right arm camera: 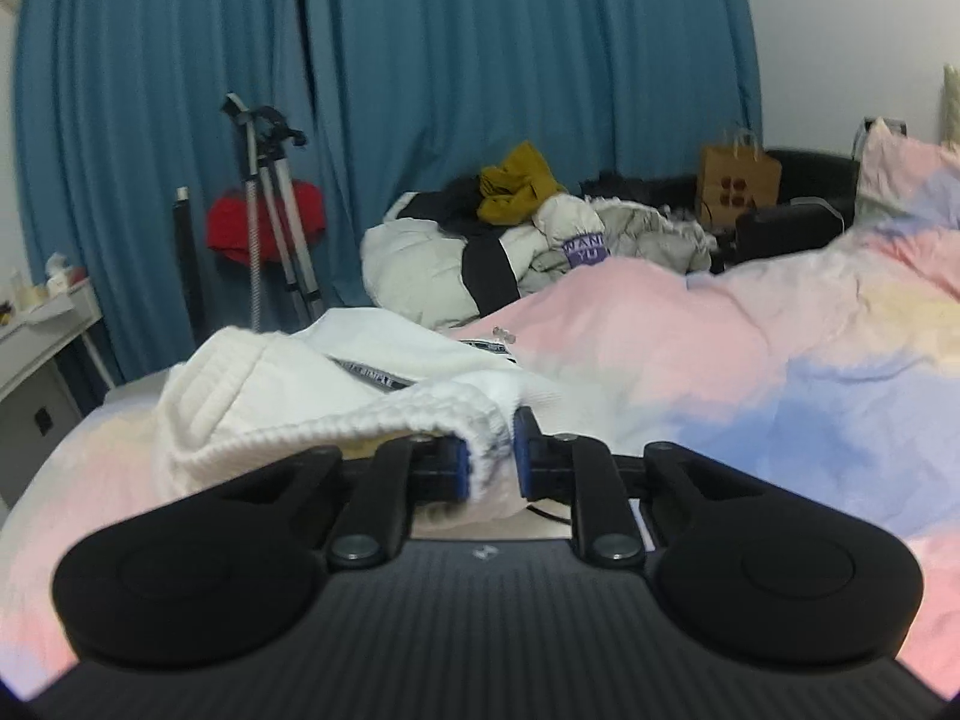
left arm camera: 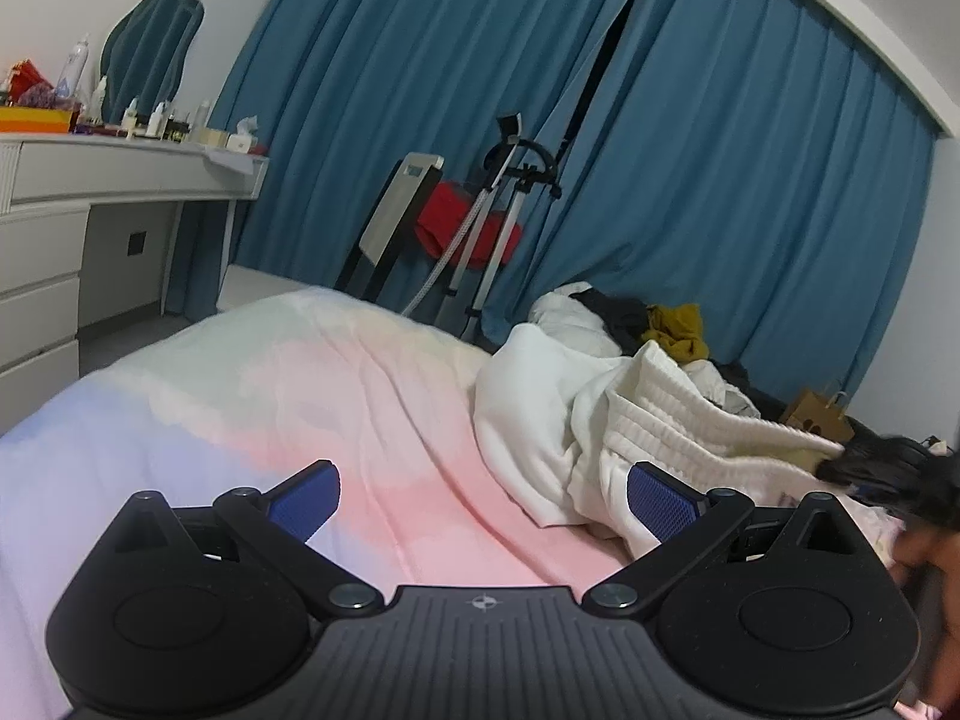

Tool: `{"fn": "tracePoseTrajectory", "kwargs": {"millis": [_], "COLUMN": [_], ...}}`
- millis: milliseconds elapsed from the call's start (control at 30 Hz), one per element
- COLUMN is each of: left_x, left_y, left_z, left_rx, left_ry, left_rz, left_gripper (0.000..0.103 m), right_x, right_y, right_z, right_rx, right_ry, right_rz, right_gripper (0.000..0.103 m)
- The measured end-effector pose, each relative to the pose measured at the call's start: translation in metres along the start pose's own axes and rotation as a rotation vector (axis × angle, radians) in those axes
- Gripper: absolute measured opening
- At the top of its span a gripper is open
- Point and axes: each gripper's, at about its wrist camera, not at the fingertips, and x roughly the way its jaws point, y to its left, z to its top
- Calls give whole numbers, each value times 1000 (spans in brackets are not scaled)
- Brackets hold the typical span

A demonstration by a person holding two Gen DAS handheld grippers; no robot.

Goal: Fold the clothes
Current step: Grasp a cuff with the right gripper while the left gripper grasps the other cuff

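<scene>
Pastel bed [left arm camera: 252, 396] carries the white garment [left arm camera: 540, 414], crumpled at two o'clock; it looks soft, bulky, floppy. Right claw [right arm camera: 489, 453] pinches its ribbed hem [right arm camera: 384, 414], the firmest hold; left claw [left arm camera: 480, 495] gapes empty

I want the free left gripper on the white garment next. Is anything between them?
Nothing visible. The left gripper, jaws open, has only bare bedspread between it and the white garment, whose ribbed hem the right gripper already holds.
</scene>
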Motion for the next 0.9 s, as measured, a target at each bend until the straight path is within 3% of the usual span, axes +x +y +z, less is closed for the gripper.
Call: {"fn": "tracePoseTrajectory", "kwargs": {"millis": [233, 367, 633, 900], "left_x": [-18, -29, -29, -3], "left_y": [-8, -13, -34, -54], "left_z": [3, 1, -19, -43], "left_rx": [-14, -31, 36, 89], "left_ry": [-10, 10, 85, 173], "left_rz": [-84, -137, -253, -338], "left_gripper": [103, 103, 103, 103], "right_x": [-101, -141, -129, -119], "right_y": [-35, -49, -83, -93], "right_z": [-18, -37, -70, -85], "right_rx": [-56, -63, 31, 98], "right_ry": [-29, 0, 120, 137], "right_rz": [117, 151, 66, 64], "right_gripper": [13, 13, 13, 13]}}
